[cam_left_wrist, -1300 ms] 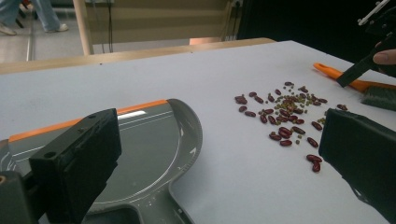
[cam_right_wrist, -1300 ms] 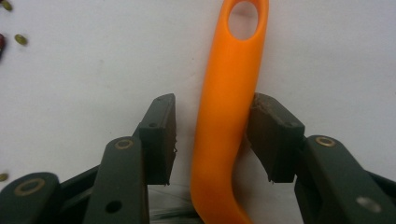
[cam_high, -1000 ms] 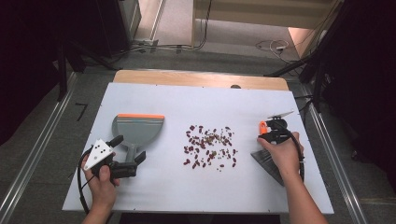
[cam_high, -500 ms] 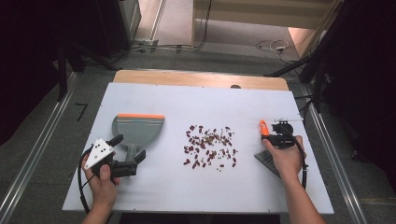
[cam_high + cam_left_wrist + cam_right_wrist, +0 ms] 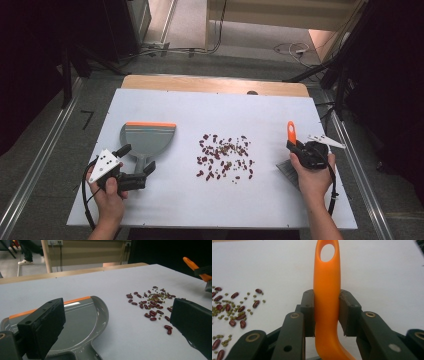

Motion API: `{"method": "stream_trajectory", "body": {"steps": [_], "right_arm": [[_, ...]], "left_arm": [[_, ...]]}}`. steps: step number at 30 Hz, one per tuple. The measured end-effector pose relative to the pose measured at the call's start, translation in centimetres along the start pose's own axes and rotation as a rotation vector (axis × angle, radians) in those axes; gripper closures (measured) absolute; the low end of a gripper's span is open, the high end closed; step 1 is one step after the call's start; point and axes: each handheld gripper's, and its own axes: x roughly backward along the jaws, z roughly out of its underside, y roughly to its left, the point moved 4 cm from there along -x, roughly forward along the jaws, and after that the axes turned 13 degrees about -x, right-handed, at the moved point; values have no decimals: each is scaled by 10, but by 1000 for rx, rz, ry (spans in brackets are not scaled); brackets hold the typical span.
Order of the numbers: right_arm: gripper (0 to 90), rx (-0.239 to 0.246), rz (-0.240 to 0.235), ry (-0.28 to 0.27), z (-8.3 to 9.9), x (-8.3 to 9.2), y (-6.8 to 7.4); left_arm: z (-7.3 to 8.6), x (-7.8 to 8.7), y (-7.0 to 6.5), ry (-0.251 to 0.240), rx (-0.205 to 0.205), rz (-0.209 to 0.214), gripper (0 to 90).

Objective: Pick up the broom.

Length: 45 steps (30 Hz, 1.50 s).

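Observation:
A grey dustpan (image 5: 147, 140) with an orange lip lies on the left of the white table, its pan also seen close up (image 5: 80, 322). My left gripper (image 5: 136, 160) is open, its jaws standing wide on either side of the dustpan's handle (image 5: 117, 330). Several red and green beans (image 5: 224, 156) are scattered in the middle (image 5: 152, 305) (image 5: 232, 307). My right gripper (image 5: 300, 147) is shut on the orange handle of a small brush (image 5: 290, 131), whose grey bristles rest on the table near the hand. The pads press on the handle (image 5: 326, 277) from both sides (image 5: 327, 315).
The white table top (image 5: 165, 105) ends in a wooden strip (image 5: 215, 84) at the far side. Metal rails run along the floor on both sides. The right hand sits close to the table's right edge. Cables trail from both grippers.
The right hand has shifted a little to the right with the brush, and the orange handle has swung from lying sideways to pointing away. The left hand has kept still.

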Motion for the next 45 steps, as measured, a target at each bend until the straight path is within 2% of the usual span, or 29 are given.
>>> {"method": "stream_trajectory", "body": {"steps": [2, 5, 7, 8, 9, 10, 18, 25, 26, 28, 40, 43, 45], "right_arm": [[668, 8, -31, -51, 1, 7, 0], [668, 12, -44, -99, 1, 16, 2], [668, 7, -45, -110, 1, 18, 3], [668, 7, -67, -137, 0, 24, 5], [668, 12, -63, -145, 1, 25, 6], [668, 18, -81, -148, 1, 27, 8], [669, -1, -96, -214, 2, 41, 11], [672, -62, -155, -259, -6, 55, 9], [672, -74, -158, -261, -6, 56, 9], [672, -86, -166, -277, -9, 59, 8], [674, -64, -224, -362, -20, 78, 21], [674, -58, -243, -362, -22, 80, 27], [674, -47, -264, -362, -22, 84, 35]], "left_arm": [[0, 0, 0, 5, -5, 3, 7], [0, -1, -1, 4, -8, 5, 7], [0, -1, -2, 2, -9, 8, 7], [-1, -1, -3, 1, -14, 14, 7], [-1, -1, -3, 1, -14, 14, 7], [-2, -2, -5, 0, -22, 20, 7], [-6, 1, -8, -23, -34, 21, 7], [-13, 3, -10, -51, -40, 22, 7], [-14, 2, -8, -58, -25, 18, 7], [-14, 2, -8, -59, -23, 16, 7], [-29, -5, -25, -85, -60, 53, 7], [-31, -5, -28, -92, -64, 63, 7], [-34, -5, -30, -97, -67, 72, 7]]}}
